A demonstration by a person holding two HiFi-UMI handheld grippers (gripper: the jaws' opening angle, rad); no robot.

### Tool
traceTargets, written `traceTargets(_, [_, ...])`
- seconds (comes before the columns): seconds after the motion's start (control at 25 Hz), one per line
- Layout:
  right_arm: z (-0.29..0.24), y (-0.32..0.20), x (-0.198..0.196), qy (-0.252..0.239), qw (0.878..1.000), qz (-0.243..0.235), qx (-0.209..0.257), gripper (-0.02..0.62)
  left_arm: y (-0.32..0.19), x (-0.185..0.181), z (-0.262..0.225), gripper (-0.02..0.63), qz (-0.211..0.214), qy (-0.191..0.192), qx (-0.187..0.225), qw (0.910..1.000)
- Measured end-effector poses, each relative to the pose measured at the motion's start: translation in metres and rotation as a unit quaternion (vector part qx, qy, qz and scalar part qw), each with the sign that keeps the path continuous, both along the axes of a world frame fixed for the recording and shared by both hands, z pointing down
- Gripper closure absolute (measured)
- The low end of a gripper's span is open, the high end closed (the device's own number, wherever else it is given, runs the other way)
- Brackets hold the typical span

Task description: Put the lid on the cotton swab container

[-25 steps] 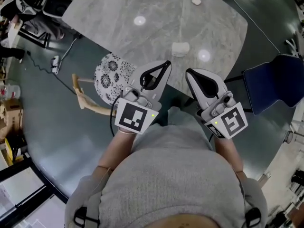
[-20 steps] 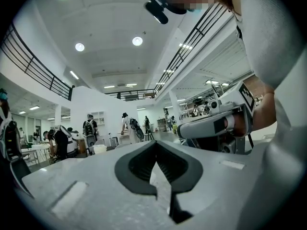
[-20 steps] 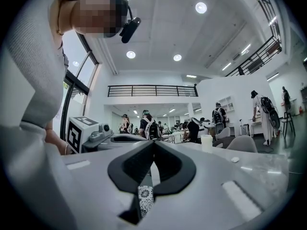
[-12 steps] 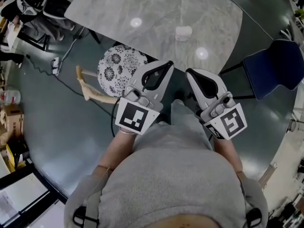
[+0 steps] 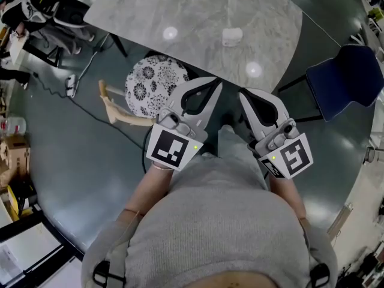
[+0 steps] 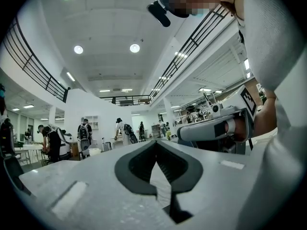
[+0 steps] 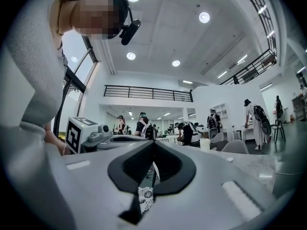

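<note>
White swab container sits on the marble surface, farther off than a second ago. I'm backing away, left tool and right tool both closed on nothing. Whether its lid is on is too small to tell.

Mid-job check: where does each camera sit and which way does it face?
Head view: on the person's head, facing steeply down at the marble table, patterned stool, left gripper and right gripper; grey torso shows.
Left gripper view: on that gripper, facing level across the hall past its shut fingers; sleeve at right.
Right gripper view: likewise, fingers shut; sleeve at left.
Shared: each gripper view catches the other gripper.
</note>
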State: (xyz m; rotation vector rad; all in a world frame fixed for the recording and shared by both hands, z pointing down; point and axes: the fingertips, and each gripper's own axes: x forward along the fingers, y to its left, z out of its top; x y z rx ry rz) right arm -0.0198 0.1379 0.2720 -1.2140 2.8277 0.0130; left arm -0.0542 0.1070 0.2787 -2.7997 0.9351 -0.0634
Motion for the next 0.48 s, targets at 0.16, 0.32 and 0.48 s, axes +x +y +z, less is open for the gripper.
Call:
traceTargets(0.16, [-0.0016,0.0039,-0.0011,0.002,1.0,0.007,0.002,0.594,0.0031,-0.0021,0.0004,0.606,0.003,0.008,-0.007,0.9999])
traceTargets(0.32, [-0.0023,0.0053,-0.002,0.004,1.0,0.011,0.001,0.594,0.0061,-0.0004,-0.0018,0.606,0.012,0.009,-0.003,0.9999])
traceTargets(0.48, [-0.0023,0.0083,-0.0041,0.006,1.0,0.011,0.002,0.594,0.0098,-0.0006,-0.0018,0.606,0.015,0.007,-0.001,0.9999])
